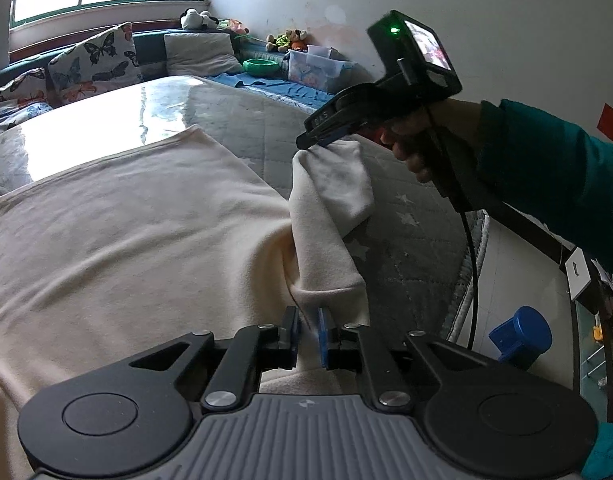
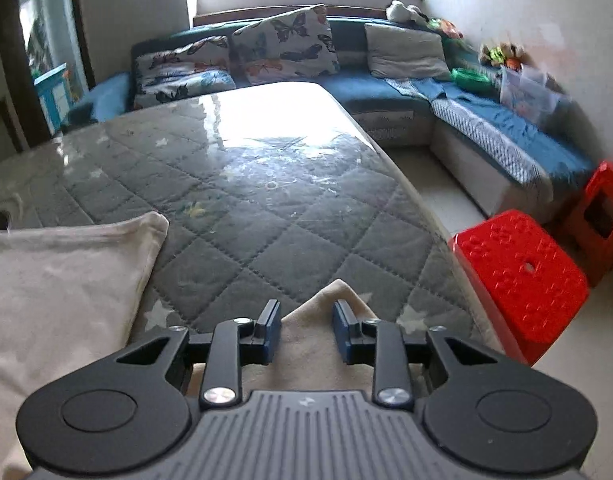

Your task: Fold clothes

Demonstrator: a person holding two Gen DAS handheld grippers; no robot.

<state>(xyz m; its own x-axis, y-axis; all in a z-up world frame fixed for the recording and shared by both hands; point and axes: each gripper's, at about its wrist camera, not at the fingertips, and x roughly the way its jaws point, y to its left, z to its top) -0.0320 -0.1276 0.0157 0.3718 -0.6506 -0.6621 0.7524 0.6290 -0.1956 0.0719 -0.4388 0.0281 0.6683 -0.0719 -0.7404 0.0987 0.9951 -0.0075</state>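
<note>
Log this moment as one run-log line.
step: sleeve fold | left gripper: shut on cream top near sleeve base | right gripper: shut on sleeve, end lifted | surface: quilted cover

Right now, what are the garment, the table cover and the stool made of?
Garment: cream knit, probably cotton or fleece; matte, softly napped, drapes in rounded folds.
Table cover: grey quilted fabric with diamond stitching, apparently under a clear glossy sheet; the window glares off it.
Stool: red moulded plastic; shiny, with a raised dot pattern.
</note>
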